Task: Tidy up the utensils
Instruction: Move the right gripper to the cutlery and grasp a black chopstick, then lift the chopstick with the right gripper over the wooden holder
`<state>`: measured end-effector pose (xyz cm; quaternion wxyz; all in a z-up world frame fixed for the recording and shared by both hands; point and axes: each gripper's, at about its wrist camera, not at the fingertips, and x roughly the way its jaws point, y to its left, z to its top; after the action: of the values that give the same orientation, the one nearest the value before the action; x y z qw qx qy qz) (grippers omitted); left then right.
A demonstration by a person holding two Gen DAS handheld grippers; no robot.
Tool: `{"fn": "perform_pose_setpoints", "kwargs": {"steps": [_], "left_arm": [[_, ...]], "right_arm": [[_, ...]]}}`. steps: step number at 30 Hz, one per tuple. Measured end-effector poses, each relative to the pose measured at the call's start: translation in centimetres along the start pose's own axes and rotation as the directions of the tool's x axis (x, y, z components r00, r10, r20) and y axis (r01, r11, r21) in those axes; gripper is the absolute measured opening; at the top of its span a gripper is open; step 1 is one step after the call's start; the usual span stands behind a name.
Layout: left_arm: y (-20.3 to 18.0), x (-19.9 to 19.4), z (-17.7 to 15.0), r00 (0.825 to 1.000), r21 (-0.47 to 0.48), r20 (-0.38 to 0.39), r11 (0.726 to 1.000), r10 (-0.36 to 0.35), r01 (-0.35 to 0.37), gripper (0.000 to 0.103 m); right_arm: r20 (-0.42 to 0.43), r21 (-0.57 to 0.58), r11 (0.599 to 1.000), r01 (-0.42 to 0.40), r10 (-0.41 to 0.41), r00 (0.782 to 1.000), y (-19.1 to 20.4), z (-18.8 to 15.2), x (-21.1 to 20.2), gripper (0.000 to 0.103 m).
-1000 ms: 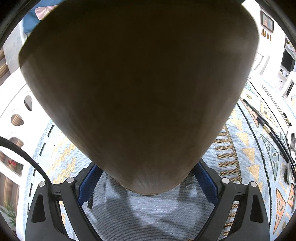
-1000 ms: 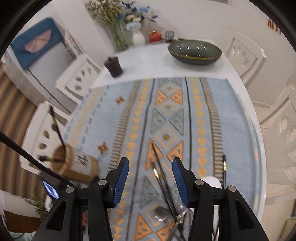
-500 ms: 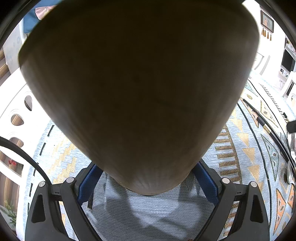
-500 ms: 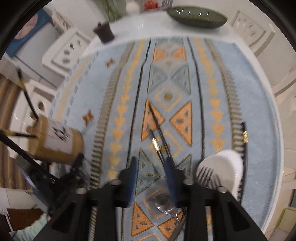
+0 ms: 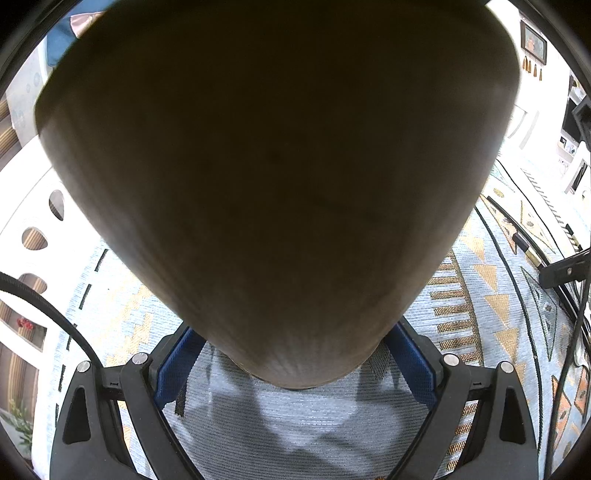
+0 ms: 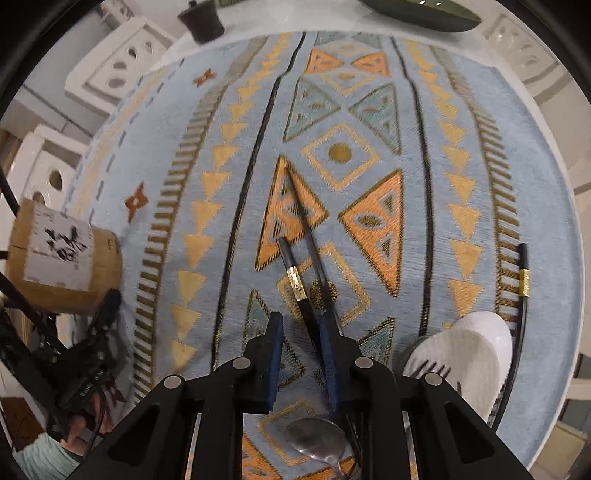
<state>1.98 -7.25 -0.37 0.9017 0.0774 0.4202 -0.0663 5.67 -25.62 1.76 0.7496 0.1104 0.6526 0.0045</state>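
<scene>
A brown wooden utensil holder fills the left wrist view, and my left gripper is shut on its base, just above the cloth. From the right wrist view the holder stands at the left with dark sticks in it. Two black chopsticks with a gold band lie on the patterned cloth. My right gripper hangs low over their near ends with its jaws closing. The chopsticks run beside and under the right pad, and only cloth shows in the gap between the pads.
A spoon lies below the right gripper. A fork rests on a white pad, and another black chopstick lies at the cloth's right edge. A dark cup and green bowl stand at the far end. White chairs surround the table.
My right gripper has dropped toward the two chopsticks and its jaws have narrowed a lot. The left gripper and the holder have not moved.
</scene>
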Motion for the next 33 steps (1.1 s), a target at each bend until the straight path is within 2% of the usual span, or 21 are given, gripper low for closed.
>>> {"fn": "perform_pose_setpoints", "kwargs": {"steps": [4, 6, 7, 8, 10, 12, 15, 17, 18, 21, 26, 29, 33], "left_arm": [[0.0, 0.0, 0.0, 1.000, 0.000, -0.001, 1.000, 0.000, 0.000, 0.096], [0.0, 0.0, 0.0, 1.000, 0.000, -0.001, 1.000, 0.000, 0.000, 0.096], [-0.1, 0.1, 0.0, 1.000, 0.000, -0.001, 1.000, 0.000, 0.000, 0.096], [0.0, 0.1, 0.0, 1.000, 0.001, -0.002, 1.000, 0.001, -0.001, 0.096], [0.0, 0.0, 0.0, 1.000, -0.001, -0.002, 1.000, 0.000, 0.000, 0.096], [0.0, 0.0, 0.0, 1.000, 0.000, -0.002, 1.000, 0.000, 0.000, 0.096], [-0.1, 0.0, 0.0, 1.000, 0.000, -0.002, 1.000, 0.000, 0.000, 0.096], [0.0, 0.1, 0.0, 1.000, 0.000, -0.002, 1.000, 0.000, 0.000, 0.096], [-0.1, 0.1, 0.0, 1.000, 0.000, -0.002, 1.000, -0.001, 0.001, 0.096], [-0.1, 0.0, 0.0, 1.000, 0.000, -0.002, 1.000, 0.000, 0.000, 0.097], [-0.1, 0.1, 0.1, 1.000, 0.000, -0.002, 1.000, -0.001, 0.001, 0.097], [-0.1, 0.1, 0.1, 1.000, 0.000, -0.002, 1.000, 0.000, 0.000, 0.097], [0.1, -0.1, 0.0, 1.000, 0.003, 0.001, 1.000, 0.004, -0.004, 0.097]], "right_arm": [[-0.031, -0.042, 0.999, 0.010, -0.012, 0.999, 0.4, 0.6, 0.5, 0.021], [-0.059, -0.073, 0.997, -0.011, 0.006, 0.998, 0.9, 1.0, 0.8, 0.031], [-0.076, -0.092, 0.995, -0.035, 0.028, 0.997, 1.3, 1.2, 1.0, 0.045], [-0.088, -0.117, 0.992, -0.037, 0.027, 0.996, 1.8, 1.3, 1.2, 0.054], [-0.084, -0.178, 0.983, 0.035, -0.051, 0.995, 3.2, 1.3, 1.7, 0.055], [-0.051, -0.252, 0.960, 0.123, -0.140, 0.989, 4.9, 1.0, 2.0, 0.054], [-0.035, -0.249, 0.961, 0.118, -0.131, 0.991, 5.4, 1.0, 1.9, 0.042], [-0.028, -0.233, 0.966, 0.109, -0.119, 0.993, 5.3, 0.9, 1.6, 0.019], [-0.024, -0.232, 0.965, 0.119, -0.127, 0.992, 5.4, 0.9, 1.5, 0.011], [0.016, -0.238, 0.961, 0.144, -0.144, 0.989, 5.4, 0.2, 0.6, 0.009], [0.115, -0.213, 0.967, 0.139, -0.117, 0.986, 5.0, -0.9, -2.8, 0.009], [0.211, -0.168, 0.983, 0.069, -0.032, 0.977, 3.6, -1.5, -6.5, 0.009], [0.329, -0.125, 0.992, -0.011, 0.052, 0.943, 2.1, -2.4, -11.5, 0.008]]}}
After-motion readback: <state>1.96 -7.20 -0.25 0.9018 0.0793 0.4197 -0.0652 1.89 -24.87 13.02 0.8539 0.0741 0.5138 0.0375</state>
